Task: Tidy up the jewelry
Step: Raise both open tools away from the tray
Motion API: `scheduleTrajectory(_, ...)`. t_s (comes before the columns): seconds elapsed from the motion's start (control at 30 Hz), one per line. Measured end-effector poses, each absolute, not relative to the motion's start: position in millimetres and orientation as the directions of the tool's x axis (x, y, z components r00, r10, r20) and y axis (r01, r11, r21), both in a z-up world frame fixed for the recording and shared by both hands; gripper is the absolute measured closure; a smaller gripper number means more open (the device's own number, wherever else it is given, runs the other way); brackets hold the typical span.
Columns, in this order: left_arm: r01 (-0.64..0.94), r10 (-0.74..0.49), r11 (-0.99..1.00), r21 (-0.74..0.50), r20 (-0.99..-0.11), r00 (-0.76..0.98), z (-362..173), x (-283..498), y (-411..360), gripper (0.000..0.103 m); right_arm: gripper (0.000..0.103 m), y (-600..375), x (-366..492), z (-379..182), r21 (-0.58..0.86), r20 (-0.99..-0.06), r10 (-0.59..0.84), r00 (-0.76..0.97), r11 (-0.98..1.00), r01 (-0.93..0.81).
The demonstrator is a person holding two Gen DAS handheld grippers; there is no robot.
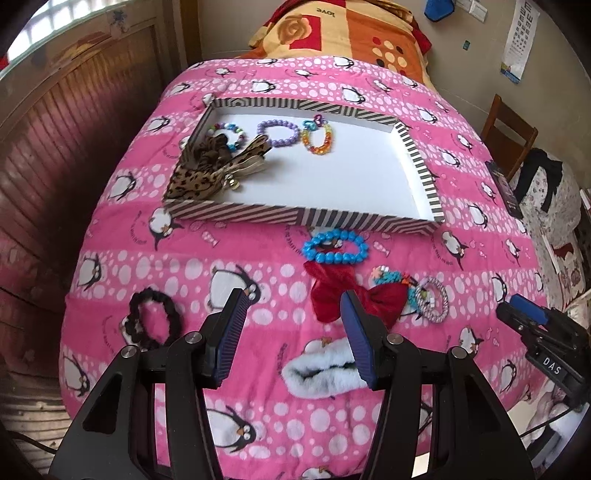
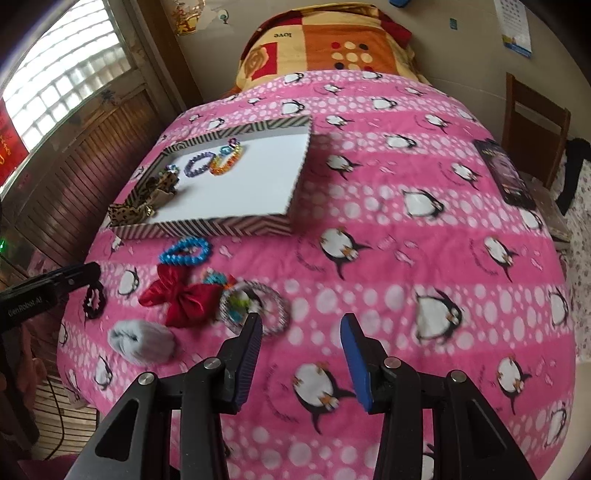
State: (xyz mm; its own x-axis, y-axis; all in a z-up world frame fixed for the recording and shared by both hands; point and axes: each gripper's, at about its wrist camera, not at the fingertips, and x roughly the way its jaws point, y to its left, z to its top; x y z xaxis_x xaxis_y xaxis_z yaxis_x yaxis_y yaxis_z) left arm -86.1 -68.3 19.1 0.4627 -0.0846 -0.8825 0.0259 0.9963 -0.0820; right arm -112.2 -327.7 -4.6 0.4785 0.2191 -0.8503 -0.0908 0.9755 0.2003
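Note:
A striped box lid with a white inside [image 1: 421, 162] [image 2: 295, 177] lies on the pink penguin blanket. In it are a leopard-print bow [image 1: 207, 162], a purple bead bracelet [image 1: 279, 131] and a rainbow bracelet [image 1: 319, 138]. In front of it lie a blue bead bracelet [image 1: 334, 245] [image 2: 186, 251], a red bow [image 1: 328, 291] [image 2: 181, 295], a grey-white woven ring [image 1: 432, 301] [image 2: 258, 306], a black scrunchie [image 1: 153, 319] and a white fluffy band [image 1: 321, 373] [image 2: 142, 341]. My left gripper [image 1: 295, 299] is open above the blanket near the red bow. My right gripper [image 2: 303, 325] is open and empty.
A dark booklet [image 2: 504, 173] lies at the blanket's right edge. A wooden chair [image 2: 532, 122] stands to the right, wooden panelling to the left. An orange patterned quilt [image 1: 343, 29] is folded at the far end.

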Motion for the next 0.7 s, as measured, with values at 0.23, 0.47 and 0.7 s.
scheduleTrajectory(0.23,-0.010,-0.067,0.997,-0.080,-0.895,0.440,12,-99,-58,0.051,0.060,-349,-123,-16,0.204,-0.862,0.207,0.463,0.977,-0.058)
scheduleTrajectory(0.47,0.009,-0.091,0.995,-0.097,-0.902,0.423,6,-106,-59,0.051,0.060,-355,-127,-19,0.200,-0.866,0.207,0.456,0.978,-0.062)
scheduleTrajectory(0.7,0.018,-0.122,0.992,-0.126,-0.905,0.407,0,-106,-59,0.051,0.060,-347,-124,-22,0.204,-0.871,0.221,0.438,0.975,-0.086)
